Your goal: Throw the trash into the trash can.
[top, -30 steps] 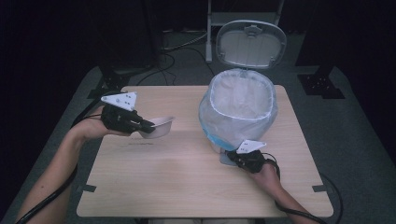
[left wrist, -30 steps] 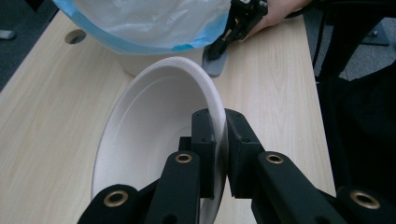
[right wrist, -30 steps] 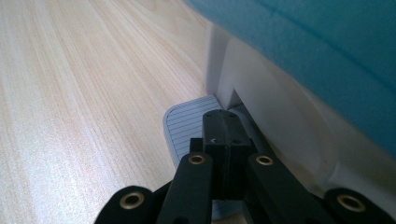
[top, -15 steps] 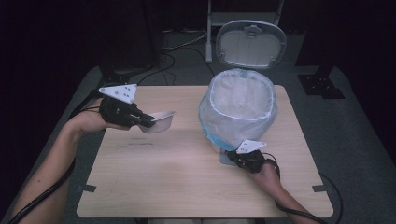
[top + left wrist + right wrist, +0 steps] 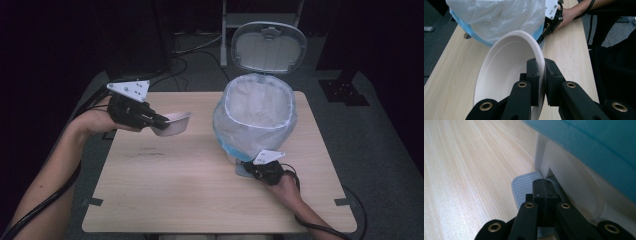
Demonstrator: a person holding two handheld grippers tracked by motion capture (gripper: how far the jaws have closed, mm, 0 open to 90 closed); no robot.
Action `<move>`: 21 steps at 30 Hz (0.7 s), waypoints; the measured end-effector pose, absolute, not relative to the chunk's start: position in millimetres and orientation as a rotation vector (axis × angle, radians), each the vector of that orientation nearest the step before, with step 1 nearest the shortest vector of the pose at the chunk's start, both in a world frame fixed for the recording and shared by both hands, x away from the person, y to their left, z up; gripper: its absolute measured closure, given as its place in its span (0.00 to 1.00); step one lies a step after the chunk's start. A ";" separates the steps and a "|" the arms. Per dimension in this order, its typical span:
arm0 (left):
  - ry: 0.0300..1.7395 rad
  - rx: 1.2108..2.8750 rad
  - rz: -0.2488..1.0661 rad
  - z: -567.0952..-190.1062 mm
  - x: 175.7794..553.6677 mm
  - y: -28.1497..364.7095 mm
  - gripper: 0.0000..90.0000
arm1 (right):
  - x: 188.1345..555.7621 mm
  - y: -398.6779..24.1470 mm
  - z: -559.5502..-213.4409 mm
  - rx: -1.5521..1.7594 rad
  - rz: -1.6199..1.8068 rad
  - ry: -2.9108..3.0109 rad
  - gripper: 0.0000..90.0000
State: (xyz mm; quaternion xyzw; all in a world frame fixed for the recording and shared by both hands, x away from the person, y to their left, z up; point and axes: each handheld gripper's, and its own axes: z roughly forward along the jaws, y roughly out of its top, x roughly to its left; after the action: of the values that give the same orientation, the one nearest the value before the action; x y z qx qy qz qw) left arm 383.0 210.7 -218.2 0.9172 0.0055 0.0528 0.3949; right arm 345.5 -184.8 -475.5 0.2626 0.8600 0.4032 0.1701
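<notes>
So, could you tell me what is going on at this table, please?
A person works with a gripper in each hand. The left gripper is clamped on the rim of a white foam bowl, held above the table. The right gripper, jaws shut, presses on the pedal of the lined bin, whose lid stands open.

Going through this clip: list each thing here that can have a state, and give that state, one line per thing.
Bin: upright on the table, lined with a bag.
Lid: raised, standing open behind the bin.
Pedal: under the right gripper's tips, by the look pressed down.
Bowl: empty, held clear of the table, tilted on edge.
Left gripper: shut on the bowl's rim.
Right gripper: shut, holding nothing.
</notes>
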 end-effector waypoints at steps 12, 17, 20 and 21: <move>-0.011 2.329 0.154 -200.6 384.5 206.0 0.93 | 345.6 -185.0 -475.5 0.745 1.147 2.444 1.00; -0.010 2.336 0.164 -194.6 385.5 204.6 0.93 | 345.6 -185.0 -475.6 0.744 1.147 2.444 1.00; -0.010 2.337 0.162 -193.1 386.2 204.6 0.93 | 345.6 -185.1 -475.5 0.744 1.147 2.444 1.00; -0.008 2.336 0.161 -192.6 386.3 204.5 0.93 | 345.6 -185.1 -475.5 0.743 1.147 2.444 1.00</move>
State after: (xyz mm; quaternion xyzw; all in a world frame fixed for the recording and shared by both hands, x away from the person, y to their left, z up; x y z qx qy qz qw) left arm 386.3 204.5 -192.6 0.9190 -0.0030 0.0633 0.3892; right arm 345.6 -185.1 -475.5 0.2616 0.8601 0.4035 0.1699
